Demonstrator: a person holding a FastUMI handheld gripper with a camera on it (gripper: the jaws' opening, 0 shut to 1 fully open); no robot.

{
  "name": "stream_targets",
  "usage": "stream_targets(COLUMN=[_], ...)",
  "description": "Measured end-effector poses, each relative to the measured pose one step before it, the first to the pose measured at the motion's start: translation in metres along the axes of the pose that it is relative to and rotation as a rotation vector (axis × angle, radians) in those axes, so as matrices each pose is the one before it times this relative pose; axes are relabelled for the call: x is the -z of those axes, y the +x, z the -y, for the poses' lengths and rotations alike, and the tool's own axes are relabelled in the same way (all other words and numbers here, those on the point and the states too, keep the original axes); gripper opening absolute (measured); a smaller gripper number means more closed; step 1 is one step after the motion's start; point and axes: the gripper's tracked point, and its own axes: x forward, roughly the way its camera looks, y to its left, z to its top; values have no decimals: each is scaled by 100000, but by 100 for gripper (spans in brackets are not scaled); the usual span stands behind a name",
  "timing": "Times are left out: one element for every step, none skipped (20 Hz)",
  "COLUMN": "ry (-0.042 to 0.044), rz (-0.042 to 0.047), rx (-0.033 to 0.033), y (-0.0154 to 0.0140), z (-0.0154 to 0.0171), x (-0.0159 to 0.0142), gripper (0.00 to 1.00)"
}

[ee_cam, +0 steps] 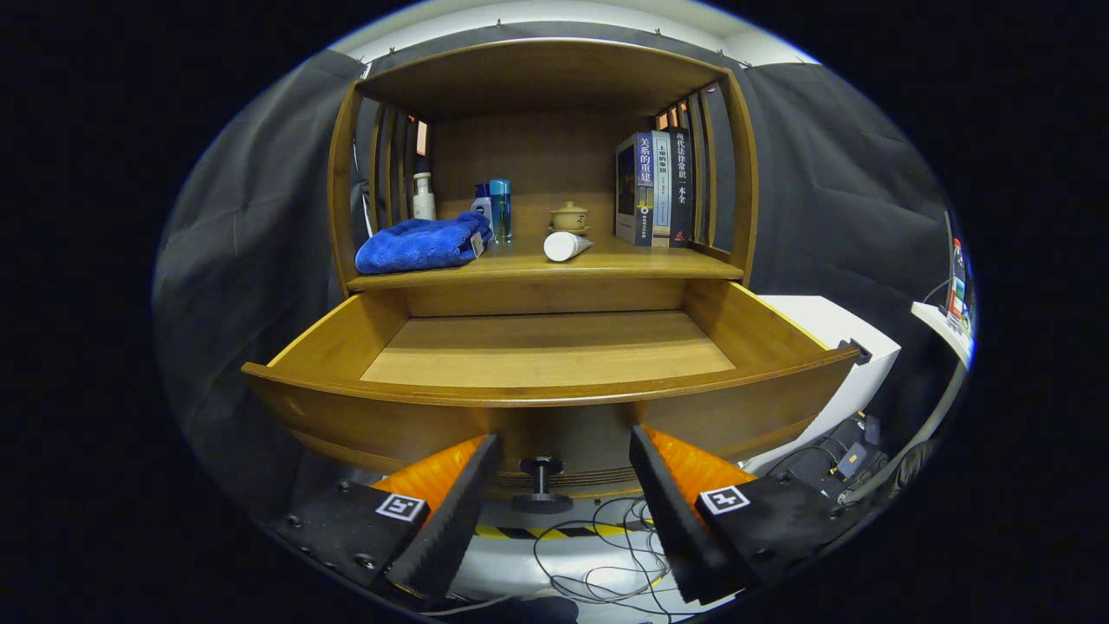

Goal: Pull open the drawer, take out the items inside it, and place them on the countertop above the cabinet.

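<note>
gripper view: the wooden drawer at frame centre lies open and bare, the gripper wide astride its dark knob, items apparently out, likely shutting next.

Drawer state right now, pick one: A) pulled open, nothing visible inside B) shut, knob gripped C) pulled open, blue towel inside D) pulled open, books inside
A. The drawer is pulled out with its bare wooden floor showing; the blue towel and books sit on the countertop above. The gripper is open, fingers either side of the drawer knob, not pressing it.
</note>
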Motion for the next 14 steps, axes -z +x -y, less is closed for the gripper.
stream_targets(ry=[-643, -185, 467, 956, 915, 825, 576, 442, 461, -53, 29, 190, 131, 284], rz=[0, 35, -19, 357, -432, -202, 430, -160, 133, 194, 26, 254, 92, 569], rx=[338, -71, -187, -354, -403, -33, -109, -124, -187, -89, -42, -109, -248, -220], y=[62, 226, 235, 305, 380, 338, 296, 334, 466, 503, 371, 493, 599, 406], z=[109, 66, 35, -41, -14, 10, 65, -57, -47, -1, -42, -103, -185, -111], x=[-35, -169, -64, -191, -60, -80, -362, -86, -126, -307, -181, -213, -299, -388], gripper=[98, 98, 98, 98, 98, 98, 98, 98, 98, 98, 98, 98, 98, 98])
